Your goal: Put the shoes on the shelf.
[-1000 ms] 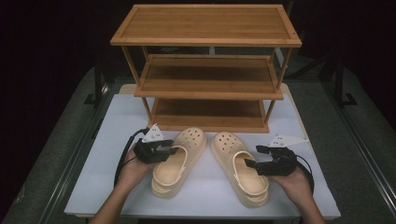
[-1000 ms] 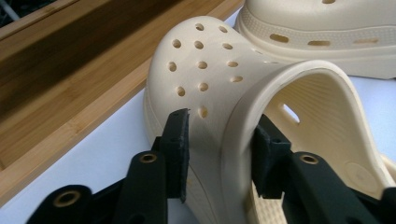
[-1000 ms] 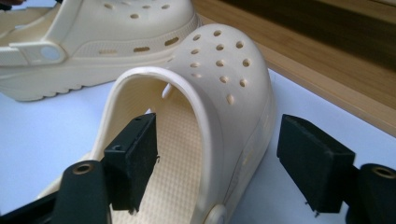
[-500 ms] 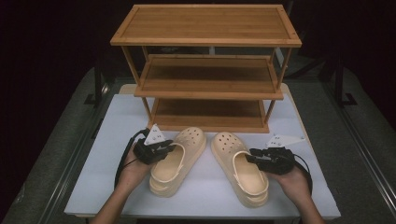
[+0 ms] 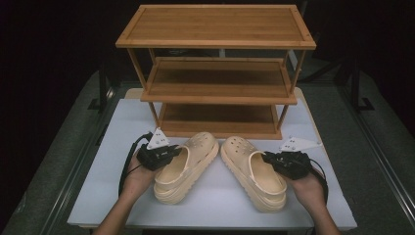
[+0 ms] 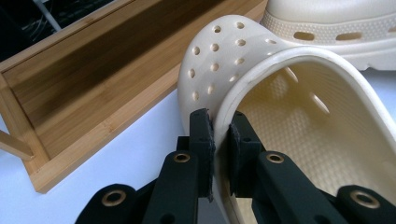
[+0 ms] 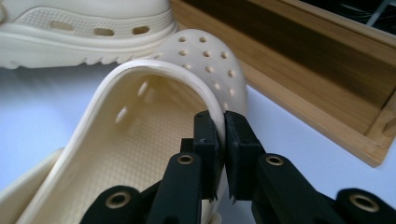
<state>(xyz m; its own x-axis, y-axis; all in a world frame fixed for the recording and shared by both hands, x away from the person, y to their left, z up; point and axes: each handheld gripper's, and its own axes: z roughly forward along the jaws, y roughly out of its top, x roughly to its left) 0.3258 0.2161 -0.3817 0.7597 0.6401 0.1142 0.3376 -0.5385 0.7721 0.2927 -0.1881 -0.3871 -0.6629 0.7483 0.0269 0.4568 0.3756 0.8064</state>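
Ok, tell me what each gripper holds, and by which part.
The left gripper pinches the left clog by its side wall at the opening's rim; the right gripper pinches the right clog likewise.

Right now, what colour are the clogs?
Pale cream, both the left clog and the right clog; clearest in the left gripper view.

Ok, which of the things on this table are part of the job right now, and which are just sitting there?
In the job:
- left clog, its side wall pinched by the left gripper
- right clog, its side wall pinched by the right gripper

Just there:
- wooden shoe rack, all three shelves bare
- white table
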